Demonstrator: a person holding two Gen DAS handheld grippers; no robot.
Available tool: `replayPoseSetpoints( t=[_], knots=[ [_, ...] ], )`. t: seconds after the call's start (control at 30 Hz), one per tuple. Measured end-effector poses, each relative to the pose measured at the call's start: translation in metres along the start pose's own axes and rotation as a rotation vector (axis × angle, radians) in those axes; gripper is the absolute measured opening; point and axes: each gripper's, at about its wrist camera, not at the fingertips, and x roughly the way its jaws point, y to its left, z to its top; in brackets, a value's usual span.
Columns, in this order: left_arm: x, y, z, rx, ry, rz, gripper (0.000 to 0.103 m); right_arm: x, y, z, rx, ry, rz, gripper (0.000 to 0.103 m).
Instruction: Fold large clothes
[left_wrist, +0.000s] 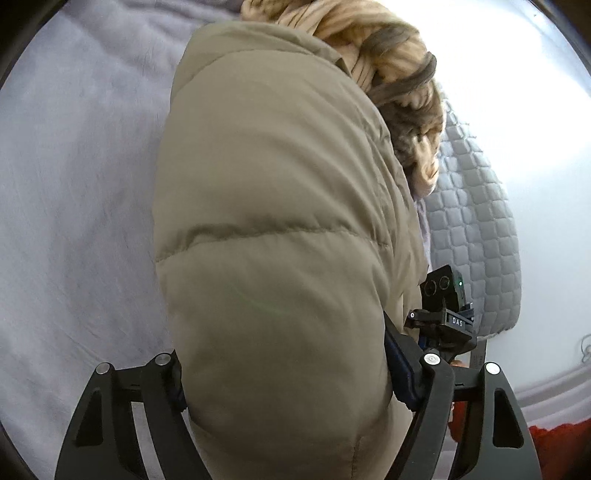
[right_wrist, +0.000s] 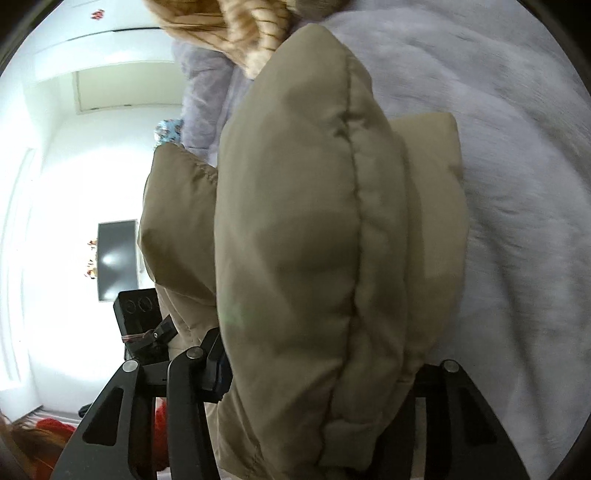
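Note:
A bulky khaki puffer jacket (left_wrist: 273, 221) fills the middle of both views, lying folded in thick layers over a grey-lilac bed cover (left_wrist: 74, 184). My left gripper (left_wrist: 288, 373) is shut on the jacket, its fingers pressed into the padding on both sides. My right gripper (right_wrist: 317, 373) is shut on the jacket (right_wrist: 295, 229) along a stitched seam; its right finger is hidden behind the fabric. The right gripper also shows in the left wrist view (left_wrist: 443, 314), close beside the jacket. A tan fur-trimmed hood (left_wrist: 369, 48) lies at the far end.
The bed cover (right_wrist: 498, 147) spreads beyond the jacket. A quilted grey mattress edge (left_wrist: 476, 229) is at the right. Red clothing (left_wrist: 554, 435) lies low by the bed. A white wall with a dark screen (right_wrist: 117, 258) is behind.

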Motion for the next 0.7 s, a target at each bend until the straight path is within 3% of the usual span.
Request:
replayPoseSetpoints(
  t=[0.2, 0.37, 0.57, 0.7],
  knots=[
    [-0.060, 0.015, 0.053, 0.036, -0.084, 0.042, 0.080, 0.060, 0.056, 0.028, -0.055, -0.004, 0.053, 0.053],
    [-0.103, 0.053, 0.106, 0.014, -0.170, 0.101, 0.080, 0.120, 0.086, 0.064, -0.092, 0.011, 0.088, 0.053],
    [-0.099, 0.132, 0.140, -0.099, -0.164, 0.135, 0.085, 0.169, 0.074, 0.096, -0.097, 0.047, 0.023, 0.054],
    [-0.086, 0.166, 0.139, -0.158, -0.170, 0.065, 0.089, 0.177, 0.057, 0.098, -0.065, 0.046, 0.020, 0.061]
  ],
)
